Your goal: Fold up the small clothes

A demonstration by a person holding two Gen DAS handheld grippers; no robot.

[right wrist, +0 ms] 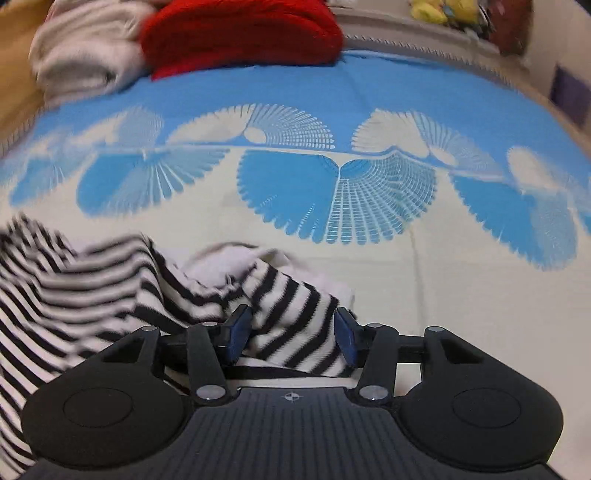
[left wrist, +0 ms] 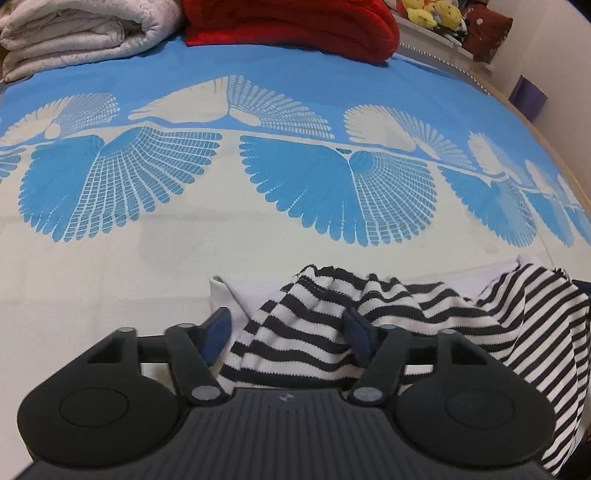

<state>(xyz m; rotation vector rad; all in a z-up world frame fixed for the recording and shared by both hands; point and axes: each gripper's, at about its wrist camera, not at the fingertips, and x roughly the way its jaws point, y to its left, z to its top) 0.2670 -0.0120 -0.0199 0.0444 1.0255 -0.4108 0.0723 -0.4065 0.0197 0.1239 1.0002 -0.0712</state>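
Lying rumpled on the cream-and-blue fan-patterned bedspread, the black-and-white striped knit garment sits between the parted jaws of the left gripper and right gripper, neither clamping it. Beyond lie a folded white quilt and red blanket.

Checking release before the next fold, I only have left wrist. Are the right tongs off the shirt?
Observer: The right tongs stand open; the striped shirt bunches between the blue pads, which do not look clamped on it.
Operator: Anything past the shirt on that side?
Observer: Bare cream bedspread to the right of the tongs, nothing lying on it.
Operator: Does the shirt run out toward the other edge?
Observer: Yes, it spreads to the left edge of the right wrist view, rumpled, with a white part showing behind the stripes. That view is motion-blurred, so finer folds are unclear.
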